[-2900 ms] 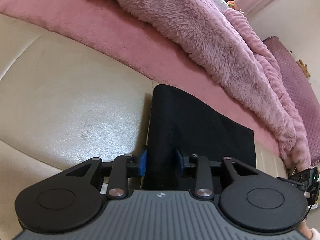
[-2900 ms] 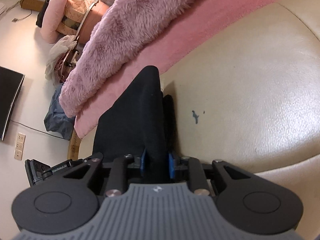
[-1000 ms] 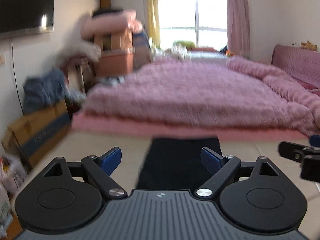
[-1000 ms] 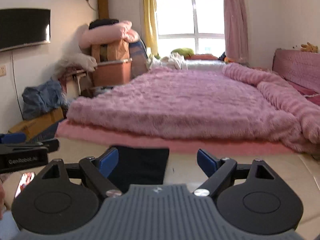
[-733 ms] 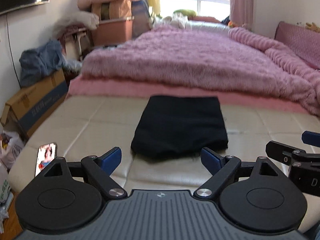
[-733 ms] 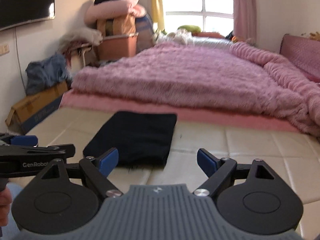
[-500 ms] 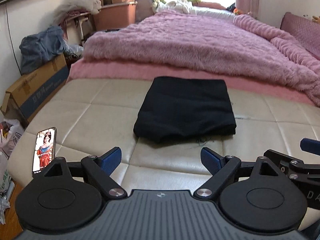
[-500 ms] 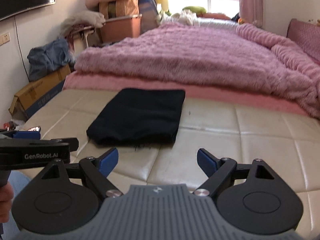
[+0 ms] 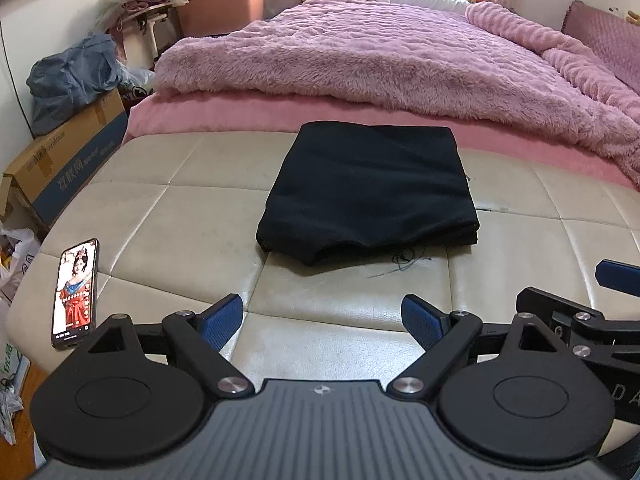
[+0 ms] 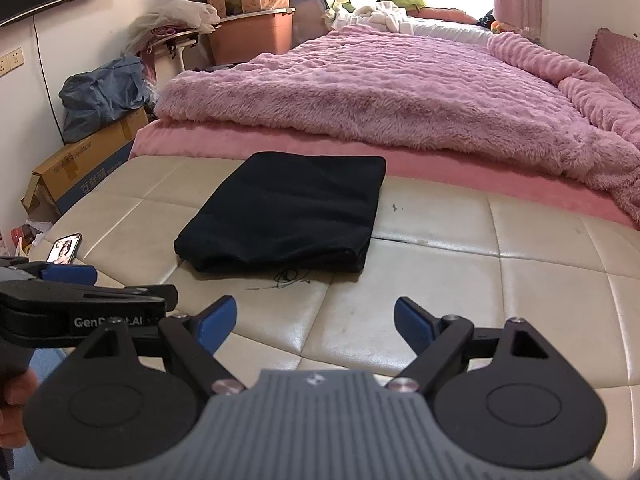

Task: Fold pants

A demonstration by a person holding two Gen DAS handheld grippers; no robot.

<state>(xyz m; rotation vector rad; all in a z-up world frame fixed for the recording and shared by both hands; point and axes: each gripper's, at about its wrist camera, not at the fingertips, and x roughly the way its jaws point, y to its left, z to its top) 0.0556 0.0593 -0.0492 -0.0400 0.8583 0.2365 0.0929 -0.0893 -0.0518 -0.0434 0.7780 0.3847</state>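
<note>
The black pants [image 9: 370, 190] lie folded in a flat rectangle on the cream leather bench [image 9: 160, 220], also in the right wrist view [image 10: 288, 216]. My left gripper [image 9: 322, 320] is open and empty, held back over the bench's near edge, well short of the pants. My right gripper [image 10: 314, 322] is open and empty, also back from the pants. The right gripper shows at the right edge of the left wrist view [image 9: 580, 312]. The left gripper shows at the left of the right wrist view [image 10: 80, 296].
A phone [image 9: 75, 292] with a lit screen lies at the bench's left edge. A bed with a fluffy pink blanket [image 9: 400, 64] abuts the bench's far side. A cardboard box [image 9: 60, 160] and clutter stand on the floor at left.
Both grippers let go of the pants, opened and drew back. Over the last second both views have tilted down, with the folded pants now lying in full view on the bench.
</note>
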